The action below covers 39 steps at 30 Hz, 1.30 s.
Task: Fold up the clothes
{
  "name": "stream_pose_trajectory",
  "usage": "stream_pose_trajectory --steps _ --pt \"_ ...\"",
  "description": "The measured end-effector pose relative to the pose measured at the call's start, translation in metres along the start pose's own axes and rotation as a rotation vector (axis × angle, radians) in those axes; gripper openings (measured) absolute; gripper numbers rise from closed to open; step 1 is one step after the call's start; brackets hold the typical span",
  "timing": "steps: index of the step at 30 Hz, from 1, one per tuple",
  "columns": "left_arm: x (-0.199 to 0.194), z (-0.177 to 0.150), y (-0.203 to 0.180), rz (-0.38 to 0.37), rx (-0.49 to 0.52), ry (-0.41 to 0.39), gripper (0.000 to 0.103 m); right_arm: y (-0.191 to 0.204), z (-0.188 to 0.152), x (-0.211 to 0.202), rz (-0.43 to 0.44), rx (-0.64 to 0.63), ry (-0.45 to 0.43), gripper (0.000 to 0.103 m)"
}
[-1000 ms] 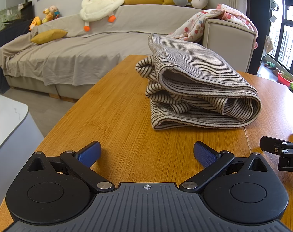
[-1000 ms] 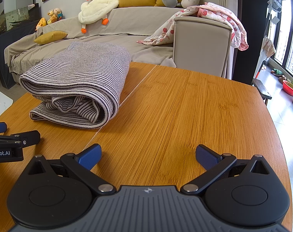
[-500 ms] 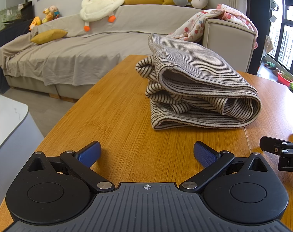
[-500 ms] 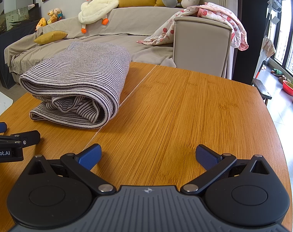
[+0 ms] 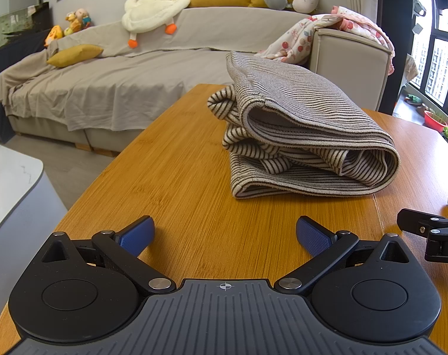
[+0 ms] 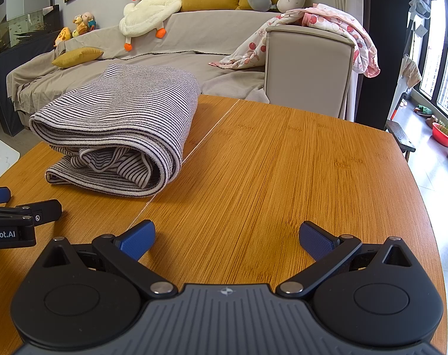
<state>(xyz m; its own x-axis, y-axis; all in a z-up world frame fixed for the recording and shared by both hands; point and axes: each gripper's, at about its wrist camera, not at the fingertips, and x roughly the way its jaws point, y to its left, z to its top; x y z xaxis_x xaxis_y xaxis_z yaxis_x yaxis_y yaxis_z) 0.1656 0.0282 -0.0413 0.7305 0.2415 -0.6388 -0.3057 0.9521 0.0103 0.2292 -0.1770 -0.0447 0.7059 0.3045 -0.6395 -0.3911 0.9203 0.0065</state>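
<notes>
Folded striped garment (image 5: 306,136) on the table (image 5: 179,177) — both grippers' jaws spread, seemingly empty.

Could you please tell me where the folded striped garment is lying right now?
The striped garment lies folded on the wooden table, ahead-right in the left wrist view and ahead-left in the right wrist view, in front of the sofa.

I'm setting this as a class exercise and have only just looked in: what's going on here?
A person holds two handheld grippers above a wooden table. The left gripper and right gripper are both open and hold nothing. A grey-and-cream striped knit garment lies folded in a bundle on the table, ahead of both grippers and untouched.
</notes>
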Motion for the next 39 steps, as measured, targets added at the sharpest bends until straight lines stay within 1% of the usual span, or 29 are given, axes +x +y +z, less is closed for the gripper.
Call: stream_pose_trajectory --steps 31,34,37,39 --pt "-0.0001 -0.0008 0.0020 -0.003 0.005 0.000 0.103 -0.0001 0.0007 0.0008 0.001 0.001 -0.001 0.103" --pt "0.0015 0.0009 0.0061 -0.044 0.038 -0.001 0.103 -0.0001 0.0003 0.0012 0.001 0.000 -0.001 0.103" --pt "0.0032 0.0020 0.0069 -0.055 0.043 0.002 0.103 0.0000 0.0001 0.0012 -0.001 0.003 -0.001 0.103" --pt "0.0019 0.0041 0.0069 -0.087 0.068 0.027 0.103 0.0002 -0.0002 0.0012 -0.003 0.005 -0.001 0.103"
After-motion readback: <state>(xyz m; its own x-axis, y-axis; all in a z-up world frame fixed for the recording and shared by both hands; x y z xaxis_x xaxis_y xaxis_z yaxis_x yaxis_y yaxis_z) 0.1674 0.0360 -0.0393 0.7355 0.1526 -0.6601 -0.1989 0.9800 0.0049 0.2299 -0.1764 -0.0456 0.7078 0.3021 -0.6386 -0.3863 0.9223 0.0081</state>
